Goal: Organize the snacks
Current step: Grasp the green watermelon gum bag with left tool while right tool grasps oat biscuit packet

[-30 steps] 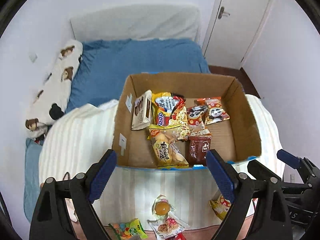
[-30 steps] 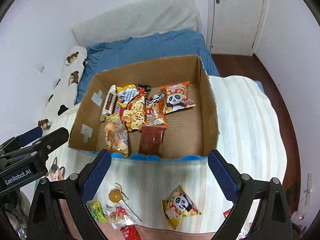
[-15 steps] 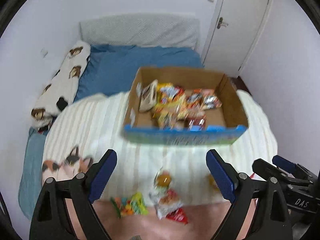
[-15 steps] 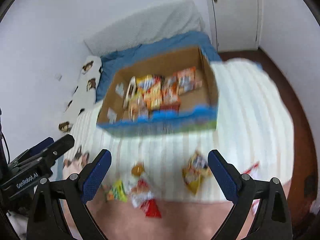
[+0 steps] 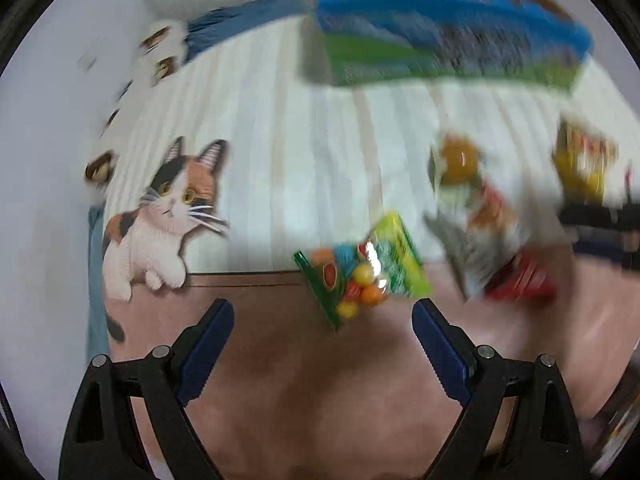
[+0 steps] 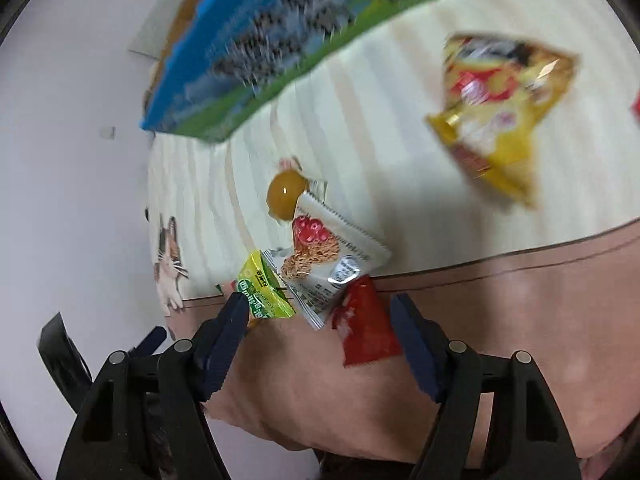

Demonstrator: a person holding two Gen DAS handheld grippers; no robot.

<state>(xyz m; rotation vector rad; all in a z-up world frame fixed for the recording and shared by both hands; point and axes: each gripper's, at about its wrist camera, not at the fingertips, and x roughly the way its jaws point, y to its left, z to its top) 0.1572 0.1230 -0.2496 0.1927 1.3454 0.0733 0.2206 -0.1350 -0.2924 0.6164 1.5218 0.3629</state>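
Mostly blurred print on candy bag (image 5: 362, 268)

Your views are bright and evenly lit, with soft shadows. Motion blur smears the box (image 5: 444, 52) and far snacks ahead; fisheye bends the edges. Glare spots the candy bag (image 5: 362, 268).

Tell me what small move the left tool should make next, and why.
Probably ease the left tool forward and down onto the green packet of colourful round candies. Its jaws are open and empty, the packet lies just ahead between them on the blanket's edge, still outside the cardboard box.
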